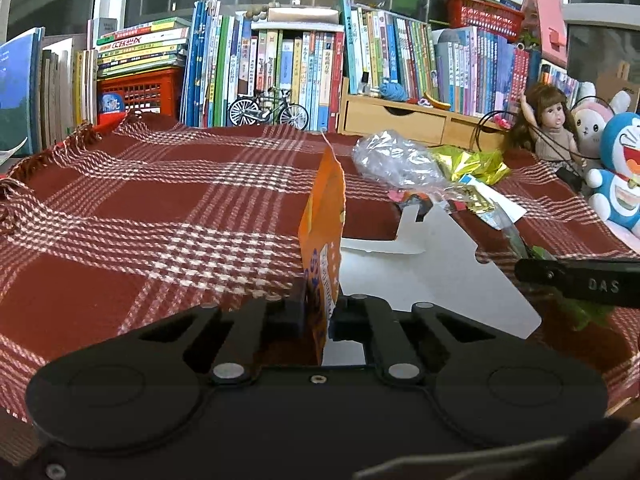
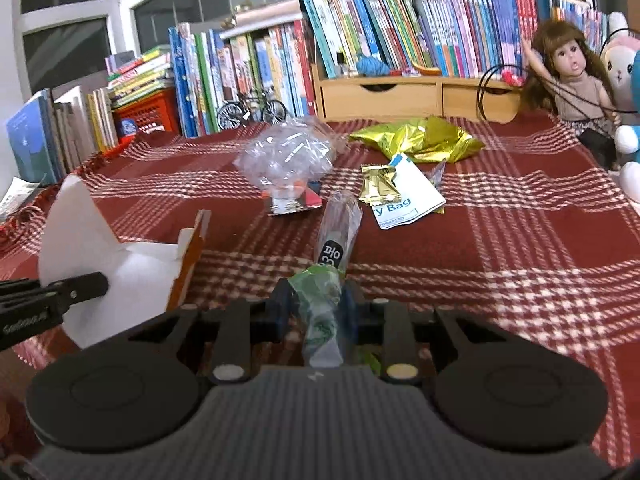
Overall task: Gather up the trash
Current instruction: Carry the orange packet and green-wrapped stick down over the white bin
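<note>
A flattened carton (image 1: 324, 216), orange outside and white inside, stands on edge between the pads of my left gripper (image 1: 318, 308), which is shut on it. Its white flap (image 1: 440, 264) spreads out to the right over the plaid cloth. In the right wrist view the same carton (image 2: 104, 248) shows at the left, with the left gripper (image 2: 72, 292) clamped on it. My right gripper (image 2: 316, 304) is shut on a green and clear plastic wrapper (image 2: 336, 236) that sticks out forward over the cloth. One right finger (image 1: 576, 280) enters the left wrist view from the right edge.
On the red plaid cloth (image 2: 500, 240) lie a crumpled clear bag (image 2: 288, 156), a gold foil wrapper (image 2: 420, 138), a small gold sachet (image 2: 376, 184), a white paper bag (image 2: 412, 200) and a small red wrapper (image 2: 292, 202). Behind stand books, a doll (image 2: 568, 68), plush toys (image 1: 620, 168) and a toy bicycle (image 1: 268, 110).
</note>
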Motion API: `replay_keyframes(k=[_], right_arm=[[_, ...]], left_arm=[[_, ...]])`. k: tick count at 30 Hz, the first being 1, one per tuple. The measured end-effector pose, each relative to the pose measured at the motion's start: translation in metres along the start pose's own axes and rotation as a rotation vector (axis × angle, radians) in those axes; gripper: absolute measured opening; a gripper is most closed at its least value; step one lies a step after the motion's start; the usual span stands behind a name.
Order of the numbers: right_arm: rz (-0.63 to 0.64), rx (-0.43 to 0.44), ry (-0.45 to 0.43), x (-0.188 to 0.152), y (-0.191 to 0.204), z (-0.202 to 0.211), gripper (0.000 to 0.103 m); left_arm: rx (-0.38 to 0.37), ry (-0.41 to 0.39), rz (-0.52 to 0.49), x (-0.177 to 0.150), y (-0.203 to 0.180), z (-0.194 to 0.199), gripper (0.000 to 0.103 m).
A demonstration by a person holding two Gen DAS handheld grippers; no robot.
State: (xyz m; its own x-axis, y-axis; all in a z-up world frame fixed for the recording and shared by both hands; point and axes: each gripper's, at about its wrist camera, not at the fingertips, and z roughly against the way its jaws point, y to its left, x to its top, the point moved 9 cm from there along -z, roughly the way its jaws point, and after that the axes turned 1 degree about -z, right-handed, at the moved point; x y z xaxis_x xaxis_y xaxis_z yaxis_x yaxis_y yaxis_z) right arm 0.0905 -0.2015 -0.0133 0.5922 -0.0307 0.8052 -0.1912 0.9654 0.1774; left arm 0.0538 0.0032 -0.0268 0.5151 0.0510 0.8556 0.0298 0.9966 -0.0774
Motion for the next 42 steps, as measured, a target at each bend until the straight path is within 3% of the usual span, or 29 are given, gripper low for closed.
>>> replay_keyframes(k=[8, 21, 30, 42], right_arm=[[-0.019, 0.041, -0.051, -0.012, 0.012, 0.044, 0.033], [-0.035, 0.104, -0.07, -0.054, 0.036, 0.109, 0.033], [-0.067, 0.118, 0.038, -0.122, 0.047, 0.128, 0.032], [-0.103, 0.108, 0.268, -0.206, 0.052, 0.099, 0.032]], left_arm=[[-0.036, -0.05, -0.055, -0.007, -0.015, 0.039, 0.003], [-0.109, -0.022, -0.068, -0.045, -0.026, 0.103, 0.003], [-0.112, 0.087, -0.097, -0.108, -0.026, 0.128, 0.003], [-0.05, 0.312, -0.14, -0.191, -0.015, 0.103, 0.003]])
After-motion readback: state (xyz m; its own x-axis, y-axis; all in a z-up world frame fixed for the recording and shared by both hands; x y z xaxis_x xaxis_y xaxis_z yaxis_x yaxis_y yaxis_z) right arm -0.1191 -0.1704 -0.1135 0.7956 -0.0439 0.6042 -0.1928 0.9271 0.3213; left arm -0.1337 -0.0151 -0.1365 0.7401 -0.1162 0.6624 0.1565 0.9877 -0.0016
